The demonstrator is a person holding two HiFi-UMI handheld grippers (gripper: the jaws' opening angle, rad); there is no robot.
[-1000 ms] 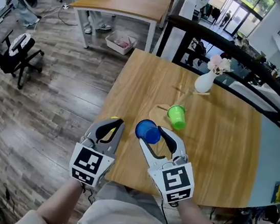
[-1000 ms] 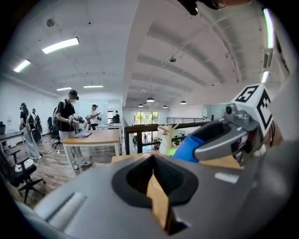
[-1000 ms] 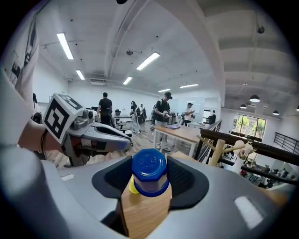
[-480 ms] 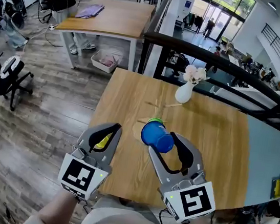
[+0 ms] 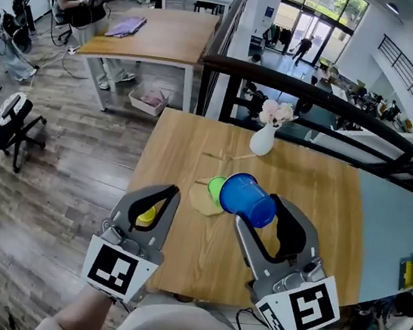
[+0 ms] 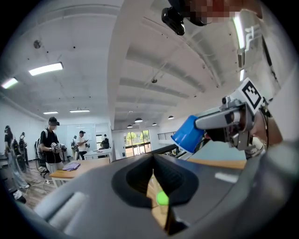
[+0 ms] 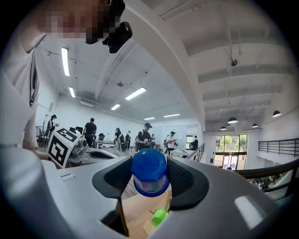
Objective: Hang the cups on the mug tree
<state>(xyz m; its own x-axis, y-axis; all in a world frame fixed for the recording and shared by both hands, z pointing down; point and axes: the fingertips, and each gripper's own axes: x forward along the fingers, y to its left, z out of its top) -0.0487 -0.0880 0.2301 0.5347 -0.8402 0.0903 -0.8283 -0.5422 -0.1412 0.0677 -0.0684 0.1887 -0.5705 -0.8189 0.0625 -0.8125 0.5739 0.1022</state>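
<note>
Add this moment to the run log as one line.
right gripper: shut on blue cup | left gripper: shut | green cup: at mug tree on table | blue cup: not yet hung

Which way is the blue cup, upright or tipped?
Tipped on its side: the blue cup, gripped by the right claw, points its open mouth away from the person.

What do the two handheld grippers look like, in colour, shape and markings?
The left gripper and the right gripper match: grey bodies, each with two long curved fingers, black on the inner side. A white cube with black square markers sits at the rear of each. The forearms behind them show no sleeves.
</note>
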